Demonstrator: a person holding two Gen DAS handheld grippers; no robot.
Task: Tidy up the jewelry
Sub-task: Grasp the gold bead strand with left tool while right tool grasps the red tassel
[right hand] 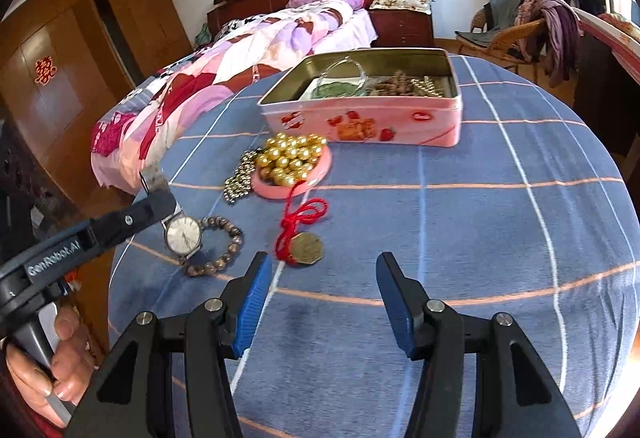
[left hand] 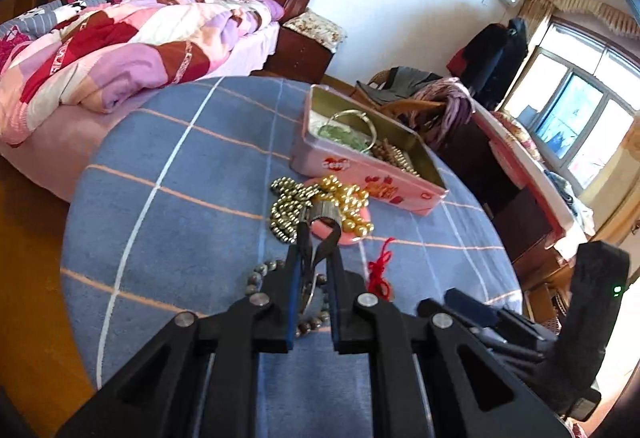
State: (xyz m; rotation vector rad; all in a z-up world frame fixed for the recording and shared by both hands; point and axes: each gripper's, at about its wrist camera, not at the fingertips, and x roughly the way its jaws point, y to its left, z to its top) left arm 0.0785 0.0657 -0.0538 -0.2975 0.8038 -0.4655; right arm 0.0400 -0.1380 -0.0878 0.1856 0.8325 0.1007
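Note:
A pink tin box point(left hand: 372, 180) point(right hand: 360, 118) stands open on the blue checked table and holds a bangle, green beads and brown beads. My left gripper point(left hand: 318, 234) point(right hand: 160, 194) is shut on the strap of a wristwatch point(right hand: 183, 235), whose dial hangs just above a brown bead bracelet point(right hand: 216, 262) point(left hand: 260, 274). Gold pearls point(right hand: 290, 158) point(left hand: 348, 198) lie on a pink ring point(right hand: 324, 168) beside a dark metal bead chain point(left hand: 286, 214) point(right hand: 238, 180). A gold pendant on red cord point(right hand: 305, 249) point(left hand: 380, 270) lies just beyond my right gripper point(right hand: 320, 270), which is open and empty.
A bed with a patchwork quilt point(left hand: 120, 50) point(right hand: 248, 50) stands past the table's far edge. A wicker chair with clothes point(right hand: 520, 26) point(left hand: 420, 98) and a desk point(left hand: 532, 194) stand at the right. The wooden floor point(left hand: 24, 278) shows to the left.

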